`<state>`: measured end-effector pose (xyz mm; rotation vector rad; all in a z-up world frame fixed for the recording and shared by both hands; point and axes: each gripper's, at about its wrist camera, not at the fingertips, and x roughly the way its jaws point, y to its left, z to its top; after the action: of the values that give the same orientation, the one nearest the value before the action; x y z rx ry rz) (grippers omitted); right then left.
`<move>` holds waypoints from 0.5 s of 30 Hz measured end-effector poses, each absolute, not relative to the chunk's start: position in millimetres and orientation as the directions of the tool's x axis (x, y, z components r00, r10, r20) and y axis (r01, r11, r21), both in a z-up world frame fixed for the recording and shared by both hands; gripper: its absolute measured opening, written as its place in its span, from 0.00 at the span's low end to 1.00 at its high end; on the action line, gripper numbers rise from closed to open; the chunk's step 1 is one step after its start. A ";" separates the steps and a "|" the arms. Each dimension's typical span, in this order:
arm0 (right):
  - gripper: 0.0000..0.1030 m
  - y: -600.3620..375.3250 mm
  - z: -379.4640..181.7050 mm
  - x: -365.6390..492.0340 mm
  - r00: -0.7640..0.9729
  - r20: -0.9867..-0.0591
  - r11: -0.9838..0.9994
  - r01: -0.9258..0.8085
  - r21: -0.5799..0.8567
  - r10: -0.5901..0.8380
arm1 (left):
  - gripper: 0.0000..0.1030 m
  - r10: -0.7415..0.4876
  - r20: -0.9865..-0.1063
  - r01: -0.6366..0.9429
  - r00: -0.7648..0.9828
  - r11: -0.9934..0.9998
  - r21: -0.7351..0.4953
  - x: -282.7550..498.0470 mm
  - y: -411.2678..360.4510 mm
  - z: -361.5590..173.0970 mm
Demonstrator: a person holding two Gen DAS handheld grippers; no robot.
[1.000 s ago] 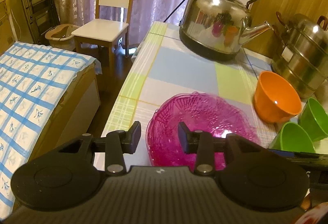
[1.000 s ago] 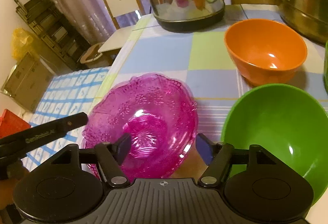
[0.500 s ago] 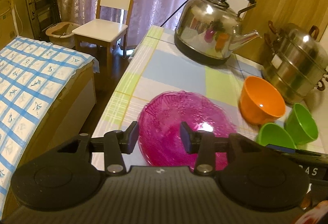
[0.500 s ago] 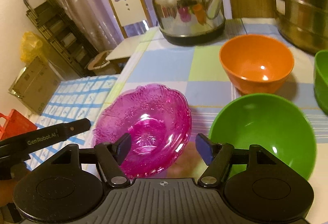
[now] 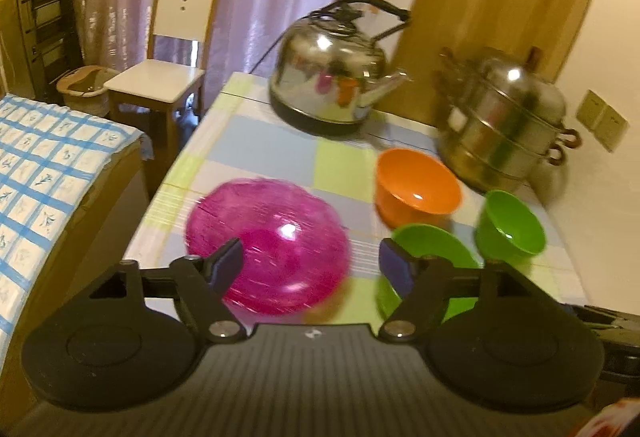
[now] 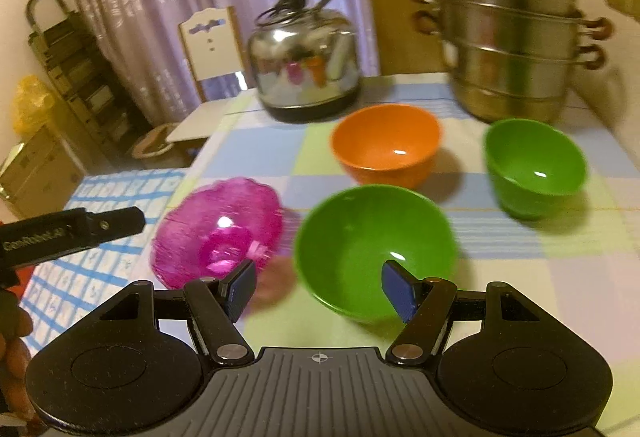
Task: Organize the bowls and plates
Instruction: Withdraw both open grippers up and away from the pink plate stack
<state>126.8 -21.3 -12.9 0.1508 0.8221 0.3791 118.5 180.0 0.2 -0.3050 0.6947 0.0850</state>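
Hovering released above the surface, both the left claw and right claw face the pink plate and green bowl.

Translucent magenta patterned glass plate, round orange plastic bowl, two round green plastic bowls, pastel-checked tablecloth.

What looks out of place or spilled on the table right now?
Nothing stands out. The pink glass dish, orange bowl and two green bowls all sit upright and apart on the checked tablecloth, with no spill visible. Motion blur hides fine cracks. Both the left hand-held gripper and the right hand-held gripper are open and empty.
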 end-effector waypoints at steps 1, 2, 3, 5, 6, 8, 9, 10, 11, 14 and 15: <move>0.67 -29.8 -11.0 121.5 0.620 -0.688 0.926 -0.257 0.276 0.377 | 0.78 -0.028 -0.638 -0.175 0.769 0.952 -0.251 113.8 173.0 2.5; 0.67 -37.4 -9.4 117.1 0.623 -0.690 0.929 -0.244 0.277 0.369 | 0.79 -0.032 -0.637 -0.171 0.770 0.952 -0.255 110.1 167.3 3.9; 0.67 -44.9 -7.9 112.4 0.627 -0.691 0.934 -0.230 0.275 0.358 | 0.80 -0.040 -0.637 -0.166 0.770 0.951 -0.260 106.0 160.3 5.5; 0.67 -62.4 -4.1 104.4 0.633 -0.695 0.939 -0.205 0.275 0.341 | 0.83 -0.057 -0.638 -0.151 0.768 0.952 -0.268 98.9 148.8 8.1; 0.67 -70.0 -3.1 100.1 0.634 -0.697 0.941 -0.193 0.279 0.336 | 0.84 -0.065 -0.638 -0.146 0.767 0.951 -0.272 94.7 142.3 9.2; 0.67 -84.4 -0.8 93.2 0.634 -0.700 0.942 -0.171 0.288 0.329 | 0.87 -0.070 -0.637 -0.141 0.768 0.951 -0.274 86.1 131.3 11.1; 0.67 -91.0 0.6 89.2 0.637 -0.700 0.944 -0.159 0.290 0.323 | 0.89 -0.071 -0.637 -0.140 0.768 0.951 -0.275 82.3 126.1 11.7; 0.67 -96.9 1.9 86.3 0.639 -0.700 0.945 -0.150 0.291 0.318 | 0.89 -0.075 -0.636 -0.137 0.768 0.951 -0.278 78.5 120.1 12.4; 0.67 -103.1 3.0 82.0 0.640 -0.701 0.945 -0.144 0.292 0.315 | 0.89 -0.080 -0.636 -0.134 0.767 0.950 -0.281 75.8 115.9 12.7; 0.67 -118.5 4.8 70.8 0.639 -0.703 0.945 -0.133 0.299 0.312 | 0.90 -0.087 -0.637 -0.130 0.766 0.949 -0.286 67.7 102.5 14.2; 0.67 -123.5 5.3 68.4 0.641 -0.702 0.945 -0.128 0.300 0.310 | 0.91 -0.091 -0.637 -0.125 0.765 0.950 -0.286 65.2 97.8 14.7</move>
<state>68.4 -123.5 5.3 0.2312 0.8399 0.2523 65.2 97.8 14.7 -0.3231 0.7022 0.0189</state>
